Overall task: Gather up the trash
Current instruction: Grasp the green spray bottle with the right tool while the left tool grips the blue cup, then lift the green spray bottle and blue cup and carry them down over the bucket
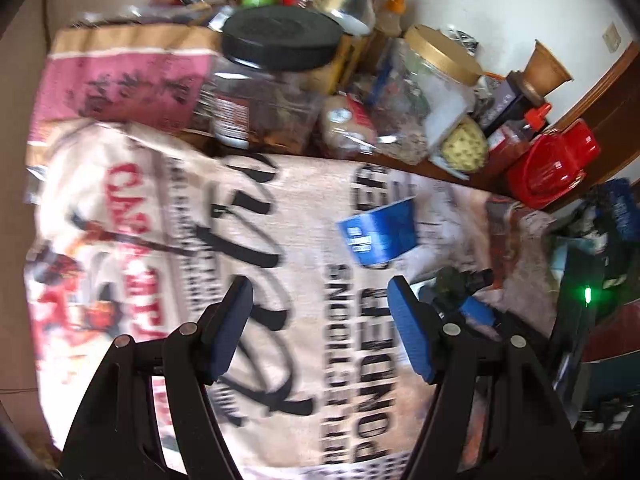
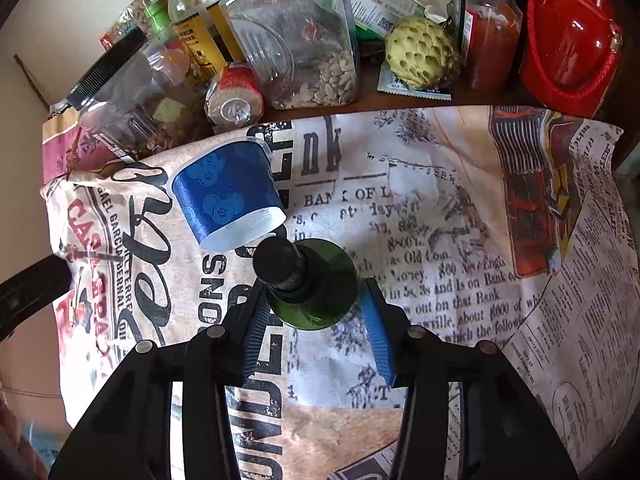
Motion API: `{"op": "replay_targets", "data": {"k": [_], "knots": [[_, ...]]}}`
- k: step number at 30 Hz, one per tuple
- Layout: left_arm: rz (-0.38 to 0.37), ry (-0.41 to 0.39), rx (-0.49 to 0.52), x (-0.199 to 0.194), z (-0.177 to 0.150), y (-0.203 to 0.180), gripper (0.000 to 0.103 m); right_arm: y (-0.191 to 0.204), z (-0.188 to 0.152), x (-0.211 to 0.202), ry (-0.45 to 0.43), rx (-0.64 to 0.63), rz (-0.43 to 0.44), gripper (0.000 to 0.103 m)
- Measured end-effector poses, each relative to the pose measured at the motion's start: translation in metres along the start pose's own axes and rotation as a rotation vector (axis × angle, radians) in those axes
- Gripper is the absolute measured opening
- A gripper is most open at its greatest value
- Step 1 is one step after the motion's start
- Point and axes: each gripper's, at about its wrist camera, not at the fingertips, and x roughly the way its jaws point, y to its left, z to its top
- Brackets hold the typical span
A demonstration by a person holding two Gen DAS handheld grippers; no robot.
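Newsprint cloth over the table — blue cup, green bottle.

Bright daylight fills both round, bent-edged fisheye pictures; the left one is smeared with blur, the right one sharp, with glare on the shiny red plastic case far beyond the tongs.

A newspaper-print cloth covers the table. Behind it stand a gold-lidded jar of seeds, a black-lidded jar, a custard apple, a red-sauce bottle and a red purse
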Motion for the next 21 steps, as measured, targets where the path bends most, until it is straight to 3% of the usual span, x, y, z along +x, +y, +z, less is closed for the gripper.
{"op": "replay_targets", "data": {"k": [3,7,15,21], "knots": [[-0.068,0.020,-0.025,0.018,0.011,-0.012,0.069,-0.011,-0.004,-0.020,-0.044,0.002,-0.006,0.041],[-0.097,0.032,-0.057,0.047,0.023,-0.025,0.069,-0.039,-0.005,-0.053,-0.081,0.033,-0.027,0.040],[-0.045,0.069,-0.111,0.104,0.037,-0.036,0.069,-0.081,-0.005,-0.086,-0.129,0.037,-0.100,0.038],[-0.006,0.035,-0.090,0.101,0.034,-0.040,0.068,-0.088,-0.012,-0.074,-0.080,0.043,-0.089,0.036]]}}
